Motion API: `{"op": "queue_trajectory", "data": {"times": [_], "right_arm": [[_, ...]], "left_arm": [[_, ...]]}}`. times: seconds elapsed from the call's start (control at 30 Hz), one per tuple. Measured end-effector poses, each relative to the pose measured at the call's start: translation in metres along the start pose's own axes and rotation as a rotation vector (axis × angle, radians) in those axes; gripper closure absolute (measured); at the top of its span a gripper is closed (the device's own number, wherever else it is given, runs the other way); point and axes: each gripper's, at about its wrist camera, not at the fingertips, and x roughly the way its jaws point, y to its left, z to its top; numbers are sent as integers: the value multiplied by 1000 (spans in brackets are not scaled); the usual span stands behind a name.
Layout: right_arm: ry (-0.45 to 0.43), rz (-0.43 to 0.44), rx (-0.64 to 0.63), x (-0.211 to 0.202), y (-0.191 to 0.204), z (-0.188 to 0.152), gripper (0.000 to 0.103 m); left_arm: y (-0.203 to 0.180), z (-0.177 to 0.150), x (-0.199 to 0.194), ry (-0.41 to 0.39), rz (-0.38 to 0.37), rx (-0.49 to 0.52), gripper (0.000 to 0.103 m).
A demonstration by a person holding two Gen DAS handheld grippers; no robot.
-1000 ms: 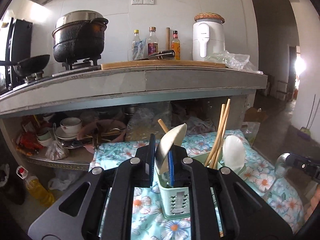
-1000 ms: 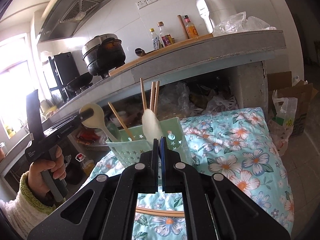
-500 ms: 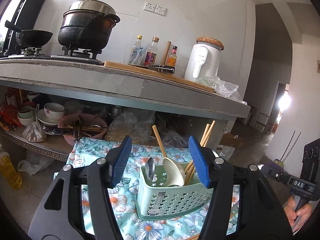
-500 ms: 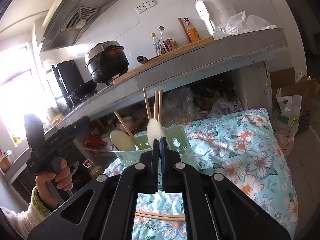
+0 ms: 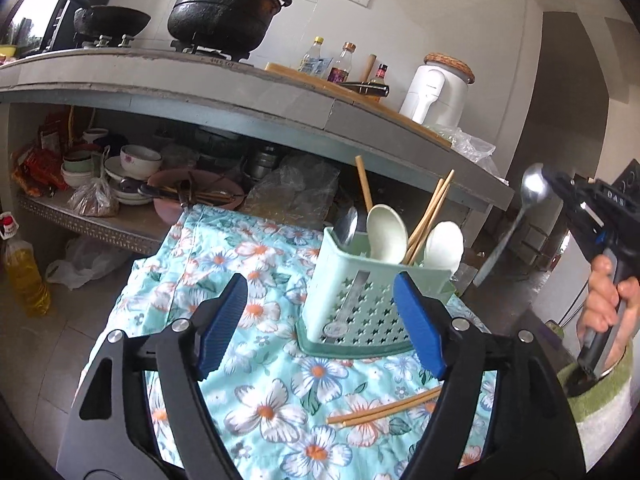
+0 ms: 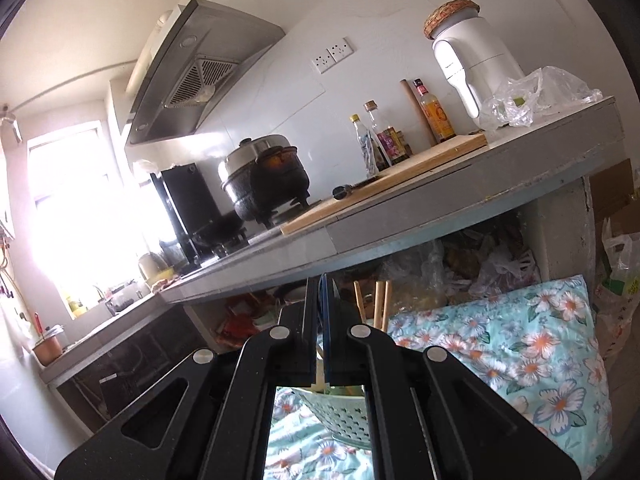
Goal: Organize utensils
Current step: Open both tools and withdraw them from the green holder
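Note:
A pale green utensil holder point(image 5: 356, 296) stands on the flowered cloth point(image 5: 248, 312). It holds two white spoons point(image 5: 386, 234), a metal spoon and several chopsticks point(image 5: 428, 210). My left gripper point(image 5: 320, 320) is open and empty, just in front of the holder. Two loose chopsticks point(image 5: 384, 408) lie on the cloth near my right finger. My right gripper point(image 5: 560, 188) is at the far right, raised, shut on a metal spoon point(image 5: 516, 220). In the right wrist view its jaws point(image 6: 320, 300) are closed, above the holder point(image 6: 344, 416); the spoon is hidden there.
A grey counter point(image 5: 240, 92) overhangs the cloth, with a black pot point(image 5: 224, 8), bottles point(image 5: 344, 64) and a white appliance point(image 5: 436, 92). The shelf below holds bowls and dishes point(image 5: 132, 164). An oil bottle point(image 5: 24, 276) stands on the floor at left.
My left gripper let the white spoon go into the holder, opened and drew back. My right gripper lifted and tilted upward, now holding a metal spoon in the air.

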Motion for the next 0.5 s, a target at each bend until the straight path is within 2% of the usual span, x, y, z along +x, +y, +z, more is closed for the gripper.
{"op": "queue_trajectory", "data": {"times": [0.2,0.37,0.5], "right_arm": [[17,10,49,42,-22,1,101],[76,-3,127,70,-52,-25,101],[126,-26,161,75,-64,-46,100]], "left_arm": [[15,-24,-14,29,44,-23,29],[21,-42,-21,69,50,-39,27],[20,-53,-21,103,41,-34,27]]}}
